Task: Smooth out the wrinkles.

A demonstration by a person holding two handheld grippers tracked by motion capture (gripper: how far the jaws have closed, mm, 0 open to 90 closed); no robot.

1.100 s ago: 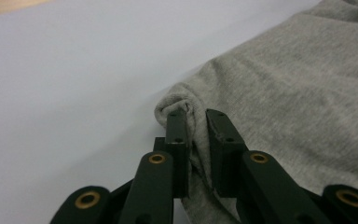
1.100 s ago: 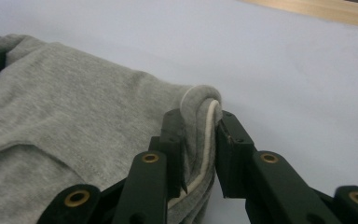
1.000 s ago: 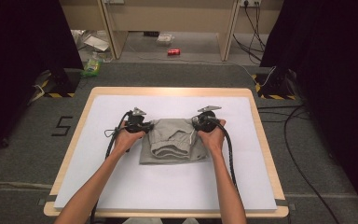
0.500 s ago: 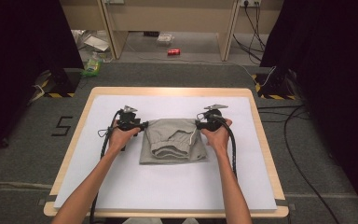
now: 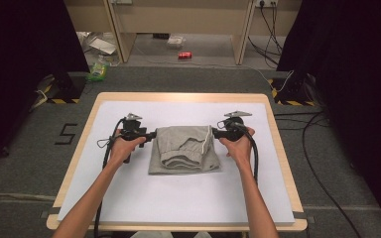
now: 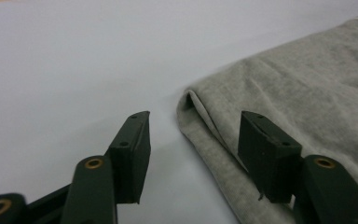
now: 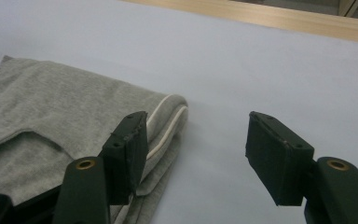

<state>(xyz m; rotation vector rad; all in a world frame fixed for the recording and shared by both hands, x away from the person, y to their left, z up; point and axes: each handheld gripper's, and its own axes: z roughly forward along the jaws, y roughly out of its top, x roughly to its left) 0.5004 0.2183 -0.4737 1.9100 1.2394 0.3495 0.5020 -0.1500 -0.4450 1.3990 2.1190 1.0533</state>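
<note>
Folded grey garment (image 5: 183, 155) sits mid-counter on the white sheet (image 5: 129, 198), a squarish bundle, slightly longer near-to-far, with a drawstring waistband showing on top toward the right.

Key relation: the bundle lies between the two tongs, each aimed inward at one of its far corners. From the left tongs (image 5: 151, 134) the cloth lies to the right; from the right tongs (image 5: 215, 133) it lies to the left. Both are at about equal reach, touching or just beside the cloth, so neither hand is clearly nearer.

Tongs state: both released, jaws spread, nothing pinched.

- Left gripper view: left tongs (image 6: 193, 135) straddle the folded left edge of the garment (image 6: 307, 93). One jaw is over bare sheet, the other over the cloth, and the fold's corner sits in the gap.
- Right gripper view: right tongs (image 7: 196, 144) are offset. One jaw is on or just above the white-piped edge of the garment (image 7: 51, 107); the other is out over bare sheet.

The high view gives the symmetry and the bundle's outline but hides the jaw gap. The gripper views show the gap and the layered fold edges, though I can't tell how many layers.

Judgement: the next move is a close on each far corner. The right tongs probably need a nudge inward first to get the edge between the jaws.

Wooden counter rim (image 7: 279, 18) runs beyond the sheet.
</note>
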